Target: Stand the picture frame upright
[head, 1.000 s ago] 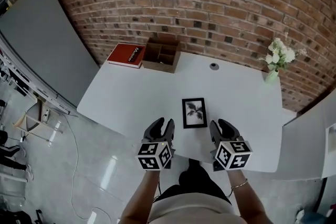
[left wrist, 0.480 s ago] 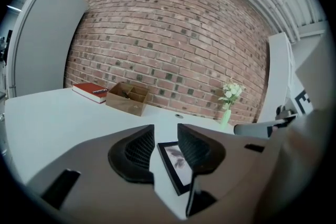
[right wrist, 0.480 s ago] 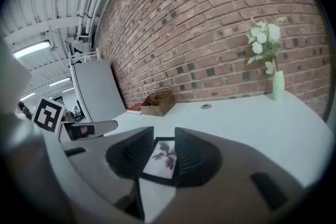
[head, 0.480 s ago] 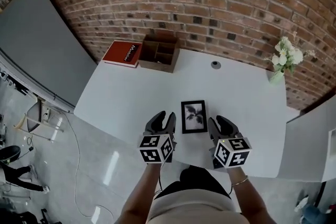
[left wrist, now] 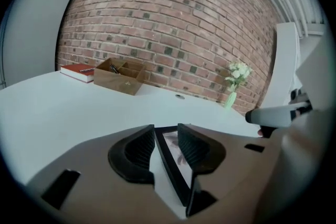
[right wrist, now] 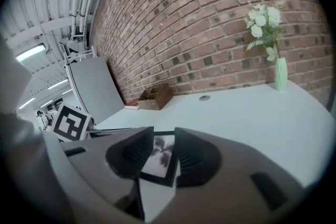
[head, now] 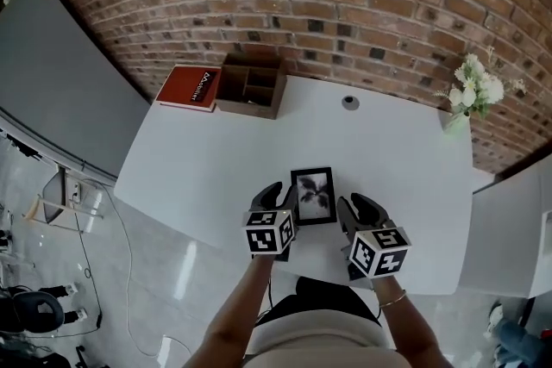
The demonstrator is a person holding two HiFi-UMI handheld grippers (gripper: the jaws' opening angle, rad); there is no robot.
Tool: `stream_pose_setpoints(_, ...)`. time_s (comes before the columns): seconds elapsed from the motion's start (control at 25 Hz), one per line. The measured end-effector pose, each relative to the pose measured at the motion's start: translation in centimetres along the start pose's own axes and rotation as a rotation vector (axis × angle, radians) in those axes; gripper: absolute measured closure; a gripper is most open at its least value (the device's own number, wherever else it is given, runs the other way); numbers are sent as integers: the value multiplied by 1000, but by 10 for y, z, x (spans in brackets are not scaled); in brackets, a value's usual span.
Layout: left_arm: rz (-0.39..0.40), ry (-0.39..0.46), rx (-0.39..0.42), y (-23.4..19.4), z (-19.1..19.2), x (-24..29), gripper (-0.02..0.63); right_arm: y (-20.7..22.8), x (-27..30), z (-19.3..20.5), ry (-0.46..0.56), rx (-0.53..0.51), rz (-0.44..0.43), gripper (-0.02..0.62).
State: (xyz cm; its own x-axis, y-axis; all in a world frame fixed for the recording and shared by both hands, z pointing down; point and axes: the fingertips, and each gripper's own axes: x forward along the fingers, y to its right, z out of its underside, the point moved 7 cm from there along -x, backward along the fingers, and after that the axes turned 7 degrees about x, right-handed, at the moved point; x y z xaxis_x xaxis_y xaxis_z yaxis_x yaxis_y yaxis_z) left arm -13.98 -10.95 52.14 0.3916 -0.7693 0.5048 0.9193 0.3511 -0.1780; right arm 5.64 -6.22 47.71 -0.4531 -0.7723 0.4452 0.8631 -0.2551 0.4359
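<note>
black picture frame (head: 313, 196) lies flat on the white tabletop (head: 198, 159) near its front edge, so standing it up is not yet begun. left claw (head: 280, 195) and right claw (head: 355, 208) flank it, jaws apart, gripping nothing; grasping and tilting remain.

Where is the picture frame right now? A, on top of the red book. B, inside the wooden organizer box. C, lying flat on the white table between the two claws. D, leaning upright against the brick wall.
C: the picture frame lies face up on the white table, with the left claw and the right claw on either side of it.
</note>
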Motion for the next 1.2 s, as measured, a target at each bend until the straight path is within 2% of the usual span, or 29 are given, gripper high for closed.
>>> stream_pose_setpoints(0.32, -19, -135, 1, -3, 17, 34, 468, 7, 7, 0, -16, 21, 9, 486)
stream_pose_setpoints(0.72, -28, -304, 23, -1, 21, 50, 471, 13, 12, 2, -45, 34, 3, 486)
stream_pose_setpoints(0.88, -18, -342, -37, 0, 21, 53, 488, 14, 15, 4, -62, 38, -9, 486)
stream_pose_setpoints(1.08, -26, -376, -62, -1, 19, 54, 492, 15, 23, 10, -108, 59, -24, 488)
stream_pose_setpoints(1.2, -37, -373, -122, 0, 19, 53, 516, 16, 29, 14, -139, 63, -25, 488)
